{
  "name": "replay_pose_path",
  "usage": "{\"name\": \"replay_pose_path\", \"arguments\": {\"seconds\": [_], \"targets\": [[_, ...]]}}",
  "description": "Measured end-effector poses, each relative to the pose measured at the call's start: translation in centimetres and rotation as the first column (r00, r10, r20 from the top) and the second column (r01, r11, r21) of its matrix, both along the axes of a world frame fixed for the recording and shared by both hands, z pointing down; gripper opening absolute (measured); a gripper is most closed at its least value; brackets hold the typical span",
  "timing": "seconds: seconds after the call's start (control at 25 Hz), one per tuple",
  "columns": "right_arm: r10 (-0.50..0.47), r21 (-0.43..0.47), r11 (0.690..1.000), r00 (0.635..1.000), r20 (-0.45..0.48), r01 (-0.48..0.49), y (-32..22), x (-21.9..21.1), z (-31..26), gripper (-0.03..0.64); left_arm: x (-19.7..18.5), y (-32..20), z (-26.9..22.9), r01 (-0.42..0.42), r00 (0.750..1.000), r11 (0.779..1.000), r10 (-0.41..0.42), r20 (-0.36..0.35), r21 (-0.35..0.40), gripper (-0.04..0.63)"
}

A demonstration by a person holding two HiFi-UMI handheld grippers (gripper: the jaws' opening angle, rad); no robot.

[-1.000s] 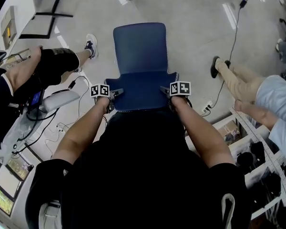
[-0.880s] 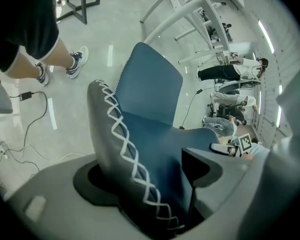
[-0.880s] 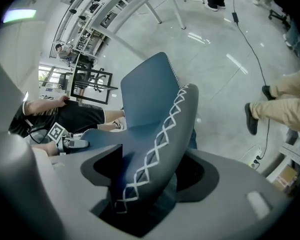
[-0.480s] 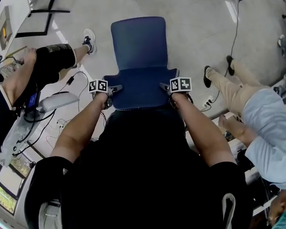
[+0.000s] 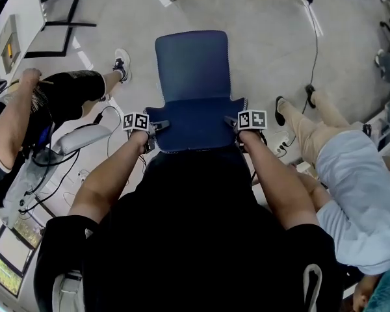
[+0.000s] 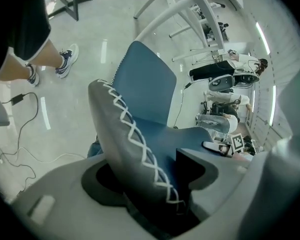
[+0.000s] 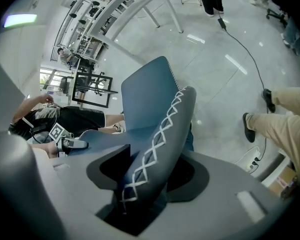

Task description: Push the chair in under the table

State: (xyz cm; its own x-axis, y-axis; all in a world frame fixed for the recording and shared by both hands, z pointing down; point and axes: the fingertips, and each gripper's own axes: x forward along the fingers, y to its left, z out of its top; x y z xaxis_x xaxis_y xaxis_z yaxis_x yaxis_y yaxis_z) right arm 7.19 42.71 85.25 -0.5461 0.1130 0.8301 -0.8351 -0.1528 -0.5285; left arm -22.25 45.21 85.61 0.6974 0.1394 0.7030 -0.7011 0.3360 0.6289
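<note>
A blue chair (image 5: 194, 90) with a white-stitched backrest rim stands on the grey floor in front of me, its seat pointing away. My left gripper (image 5: 157, 127) straddles the backrest's left top corner, and its jaws are closing around the stitched rim (image 6: 135, 139). My right gripper (image 5: 233, 123) straddles the right top corner. Its jaws are closing too, with the rim (image 7: 162, 134) between them. In both gripper views the rim runs down into the gap, left gripper (image 6: 155, 184) and right gripper (image 7: 140, 184). A white table (image 5: 26, 18) stands at the far left.
A seated person in black shorts (image 5: 65, 93) is close on the left. Another person in beige trousers (image 5: 318, 125) stands close on the right. Cables (image 5: 315, 51) and a power strip (image 5: 285, 145) lie on the floor. White frame legs (image 6: 180, 4) rise beyond the chair.
Both grippers stay at the backrest's top corners. The person on the right has stepped nearer to the chair. The seated person's arm on the left has lifted.
</note>
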Motion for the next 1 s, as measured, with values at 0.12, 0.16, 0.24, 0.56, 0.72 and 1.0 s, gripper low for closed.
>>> {"name": "replay_pose_path", "arguments": {"seconds": [0.12, 0.16, 0.24, 0.56, 0.72, 1.0], "targets": [[0.022, 0.003, 1.0, 1.0, 0.001, -0.022, -0.7, 1.2, -0.7, 0.247, 1.0, -2.0, -1.0, -0.01, 1.0, 1.0, 0.01, -0.004, 0.024, 0.42], [0.032, 0.007, 0.999, 0.999, 0.003, -0.032, -1.1, 1.6, -1.0, 0.247, 1.3, -2.8, -1.3, -0.015, 1.0, 0.999, 0.016, -0.008, 0.032, 0.42], [0.056, 0.014, 0.998, 0.998, 0.011, -0.056, -2.0, 2.0, -1.5, 0.245, 1.7, -4.3, -2.0, -0.027, 1.0, 0.999, 0.028, -0.012, 0.044, 0.419], [0.105, 0.028, 0.994, 0.994, 0.04, -0.107, -5.9, 3.8, -3.5, 0.244, 3.4, -9.1, -4.6, -0.032, 0.999, 0.998, 0.032, -0.006, 0.05, 0.417], [0.126, 0.024, 0.992, 0.99, 0.055, -0.128, -7.2, 5.5, -4.5, 0.245, 5.3, -10.7, -5.8, -0.05, 0.999, 0.998, 0.051, -0.017, 0.04, 0.417], [0.167, 0.013, 0.986, 0.983, 0.07, -0.169, -8.8, 8.3, -5.5, 0.245, 8.3, -14.2, -7.2, -0.068, 0.997, 0.997, 0.069, -0.028, 0.036, 0.42]]}}
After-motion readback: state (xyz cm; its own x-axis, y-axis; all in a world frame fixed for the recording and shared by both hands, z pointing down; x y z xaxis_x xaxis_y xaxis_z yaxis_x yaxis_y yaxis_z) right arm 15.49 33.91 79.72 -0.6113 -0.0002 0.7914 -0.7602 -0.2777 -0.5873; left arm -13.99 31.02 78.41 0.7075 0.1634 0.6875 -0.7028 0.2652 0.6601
